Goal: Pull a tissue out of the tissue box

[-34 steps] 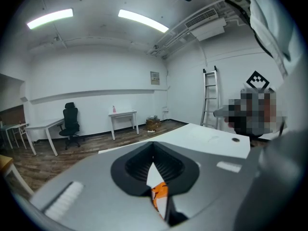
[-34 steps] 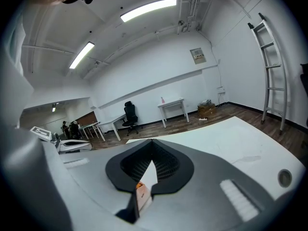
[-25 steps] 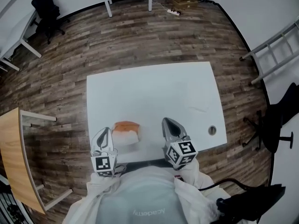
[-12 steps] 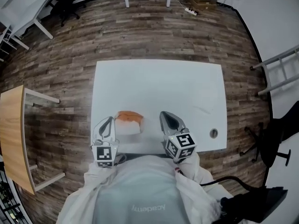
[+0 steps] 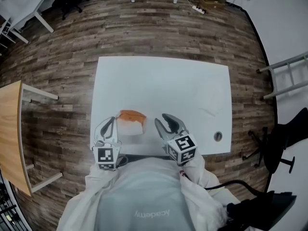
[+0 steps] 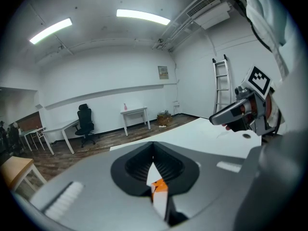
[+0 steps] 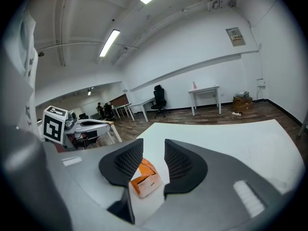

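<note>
Tissue box [image 5: 131, 122] sits near-left on the white table [image 5: 192, 85], between the two grippers, probably so either one can reach it. Left gripper [image 5: 110, 123] is just left of the box, jaws together, empty; whether it touches the box is unclear. Right gripper [image 5: 164, 121] is to the box's right and clear of it. Its jaws have just been opening to a narrow, empty gap aimed at the box, likely readying a pinch.

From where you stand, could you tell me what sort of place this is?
Likely an office or lab workroom: a white table, a black office chair and ceiling strip lights.
</note>
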